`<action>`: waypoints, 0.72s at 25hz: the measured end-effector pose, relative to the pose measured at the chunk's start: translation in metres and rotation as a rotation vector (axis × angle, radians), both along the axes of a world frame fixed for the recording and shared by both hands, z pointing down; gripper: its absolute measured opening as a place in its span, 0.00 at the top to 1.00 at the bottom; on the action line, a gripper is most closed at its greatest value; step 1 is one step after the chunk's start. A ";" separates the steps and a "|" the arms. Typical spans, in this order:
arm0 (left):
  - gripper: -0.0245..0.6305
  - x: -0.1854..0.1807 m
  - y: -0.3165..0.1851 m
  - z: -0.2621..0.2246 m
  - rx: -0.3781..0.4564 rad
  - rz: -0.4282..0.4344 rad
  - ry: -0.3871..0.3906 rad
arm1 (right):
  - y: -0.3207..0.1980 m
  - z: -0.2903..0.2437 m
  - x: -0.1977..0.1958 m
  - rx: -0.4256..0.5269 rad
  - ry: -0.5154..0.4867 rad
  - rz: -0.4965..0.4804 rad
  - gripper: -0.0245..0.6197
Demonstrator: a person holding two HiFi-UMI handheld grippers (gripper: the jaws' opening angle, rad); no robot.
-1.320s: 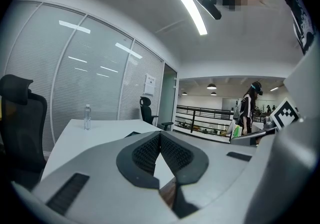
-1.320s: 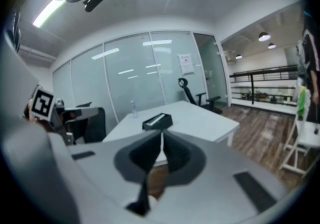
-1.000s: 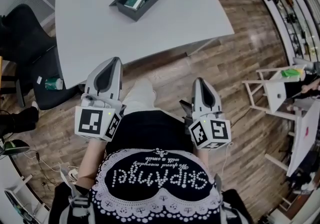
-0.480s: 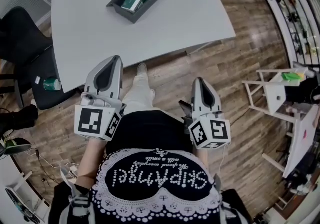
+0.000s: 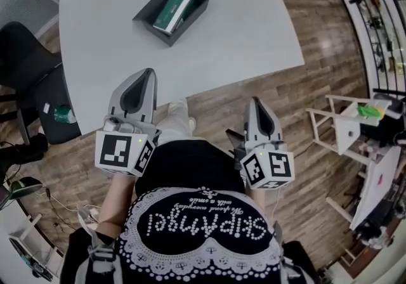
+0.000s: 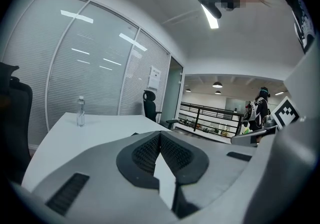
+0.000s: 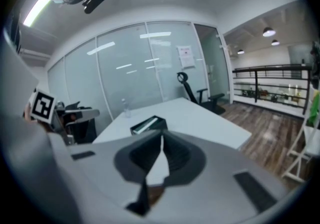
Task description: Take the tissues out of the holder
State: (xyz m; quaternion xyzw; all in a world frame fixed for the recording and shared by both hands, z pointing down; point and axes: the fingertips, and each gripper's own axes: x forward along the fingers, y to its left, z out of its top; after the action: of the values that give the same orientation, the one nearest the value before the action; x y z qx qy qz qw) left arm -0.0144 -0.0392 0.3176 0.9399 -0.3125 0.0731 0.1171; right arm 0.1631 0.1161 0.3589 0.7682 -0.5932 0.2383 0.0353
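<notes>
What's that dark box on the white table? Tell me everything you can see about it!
The holder is a dark grey, rectangular box with an open top and low walls. What it is made of is hard to tell. It sits flat on the white table, turned at an angle to the table's edges. Inside it lies a green and white tissue pack. Nothing else touches it.

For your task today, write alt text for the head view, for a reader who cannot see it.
From above, a person holds the left gripper and right gripper, both shut and empty, short of a white table. On it sits a dark holder with a green tissue pack inside; a black chair stands at its left.
</notes>
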 end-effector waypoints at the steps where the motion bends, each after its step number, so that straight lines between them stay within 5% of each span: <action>1: 0.93 0.003 -0.010 0.000 -0.003 -0.003 0.000 | -0.010 -0.002 0.004 0.002 0.003 -0.003 0.91; 18: 0.93 0.014 -0.122 0.021 -0.054 -0.089 -0.028 | -0.141 0.011 0.030 -0.039 -0.015 -0.092 0.91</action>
State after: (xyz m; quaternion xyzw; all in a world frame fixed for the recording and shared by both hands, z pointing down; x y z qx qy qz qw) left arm -0.0007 -0.1615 0.3390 0.9204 -0.3534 0.0894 0.1412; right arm 0.1931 -0.0253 0.3701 0.7375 -0.6232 0.2538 0.0568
